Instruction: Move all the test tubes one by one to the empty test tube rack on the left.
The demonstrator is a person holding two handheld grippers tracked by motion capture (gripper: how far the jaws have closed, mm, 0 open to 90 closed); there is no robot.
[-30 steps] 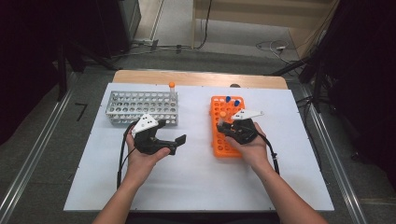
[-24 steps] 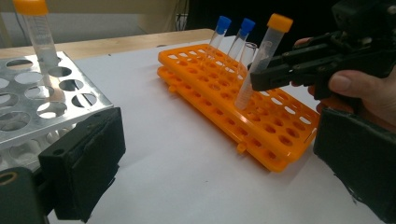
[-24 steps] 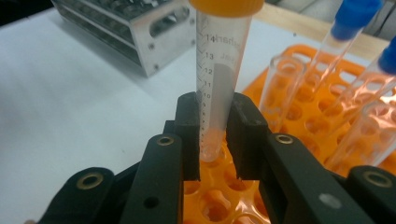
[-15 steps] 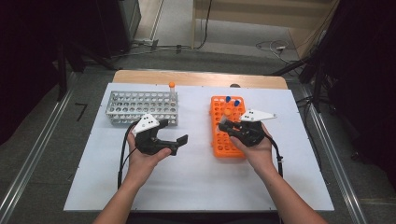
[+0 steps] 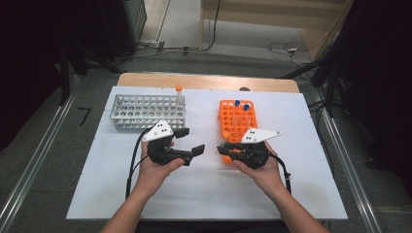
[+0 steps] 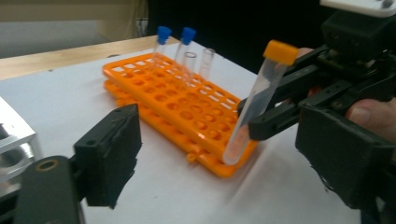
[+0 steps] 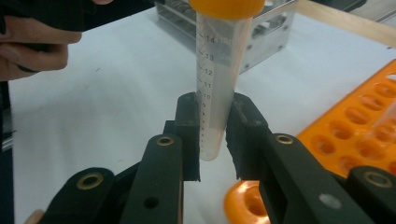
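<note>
Tube [image 7: 217, 79] graduations: right gripper view alone

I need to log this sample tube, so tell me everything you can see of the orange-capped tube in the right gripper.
The orange-capped tube is clear plastic with a printed number scale down its side, a rounded tip and an orange screw cap. It looks empty. The right gripper clamps it, fingers pressing both sides of its lower half. It tilts slightly, its tip just above the near end of the orange rack.
</note>
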